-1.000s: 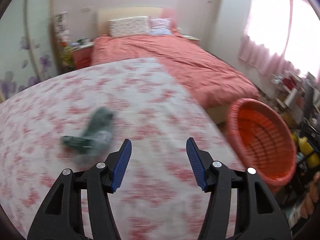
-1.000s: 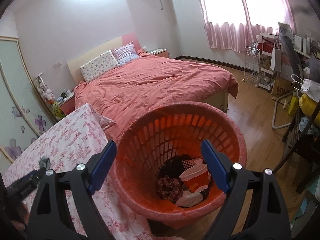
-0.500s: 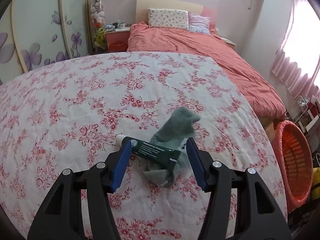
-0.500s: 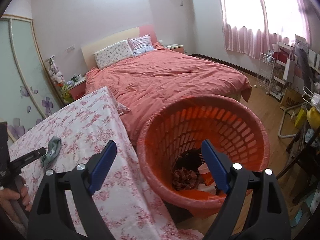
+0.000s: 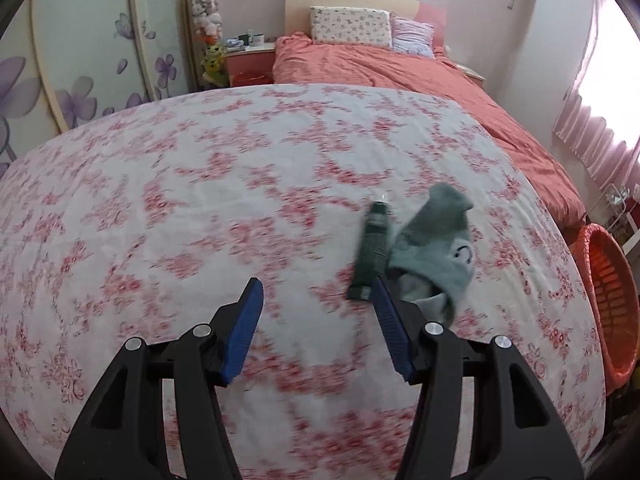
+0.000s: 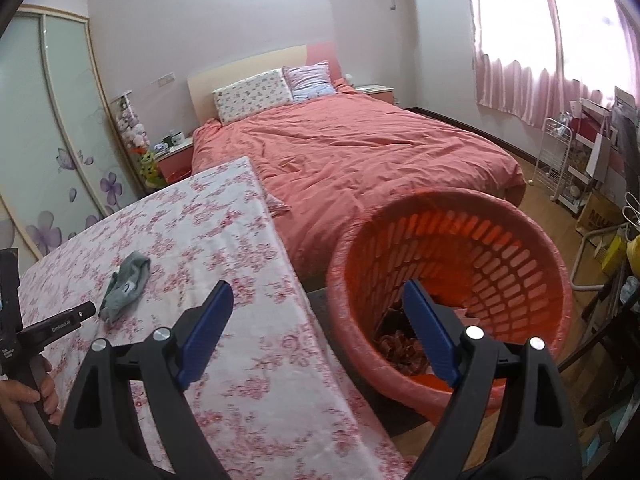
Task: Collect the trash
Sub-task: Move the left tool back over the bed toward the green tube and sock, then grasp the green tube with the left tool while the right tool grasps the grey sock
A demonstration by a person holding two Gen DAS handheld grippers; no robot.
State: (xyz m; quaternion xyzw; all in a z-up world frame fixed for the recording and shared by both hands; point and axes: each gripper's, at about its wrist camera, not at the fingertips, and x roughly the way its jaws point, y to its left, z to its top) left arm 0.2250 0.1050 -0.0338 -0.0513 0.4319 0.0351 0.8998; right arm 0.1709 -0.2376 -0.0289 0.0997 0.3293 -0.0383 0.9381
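Floral tablecloth (image 5: 200, 200): green tube (image 5: 372, 252), seemingly touching sock (image 5: 440, 236), just beyond wide left tongs (image 5: 318, 312); right tongs (image 6: 316, 312) wide.

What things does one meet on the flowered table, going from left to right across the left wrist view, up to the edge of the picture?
Left gripper → dark green tube → grey-green sock → orange basket, beyond the table's right edge.

Left gripper (image 5: 318, 306): fingers wide apart, nothing between them, low over the near part of the bed cover.
Right gripper (image 6: 318, 312): fingers wide apart, holding nothing, above the right edge of the cover.
Left hand (image 6: 28, 394): closed around the handle of its gripper.
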